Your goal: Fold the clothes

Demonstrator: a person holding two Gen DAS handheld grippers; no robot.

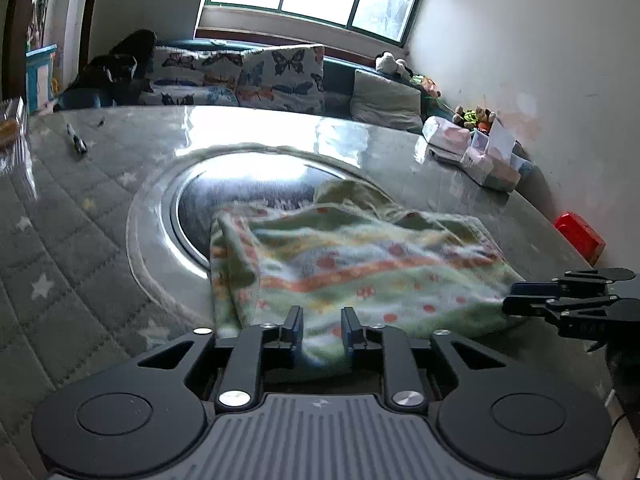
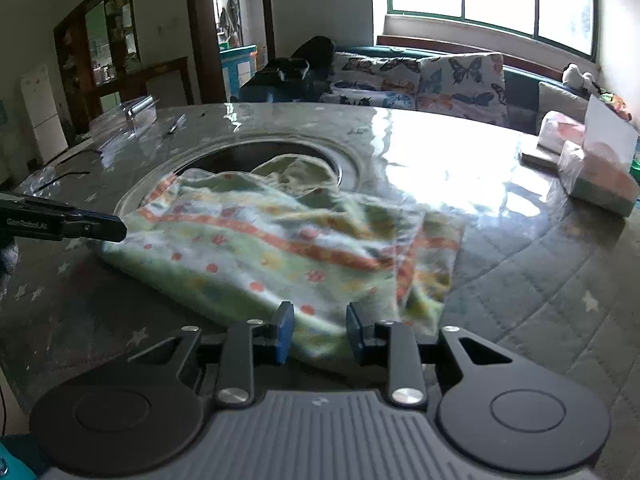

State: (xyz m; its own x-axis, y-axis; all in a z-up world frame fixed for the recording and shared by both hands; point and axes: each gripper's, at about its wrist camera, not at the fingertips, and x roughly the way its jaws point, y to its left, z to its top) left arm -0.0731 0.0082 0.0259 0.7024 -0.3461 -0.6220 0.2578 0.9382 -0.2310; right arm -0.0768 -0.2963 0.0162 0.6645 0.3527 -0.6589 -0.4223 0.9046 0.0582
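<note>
A: so what's on the table?

B: a green patterned cloth, rumpled, lying half over the round sunken plate in the middle.

A: and the grippers?

B: left gripper has the near edge between its jaws, can't tell if it's pinched. right gripper same deal at the other corner.

Each gripper is black, with silver screws and a ribbed grey body. Its fingers carry blue pads. White lettering, seemingly "GenRobot.AI", marks the left one's side.
</note>
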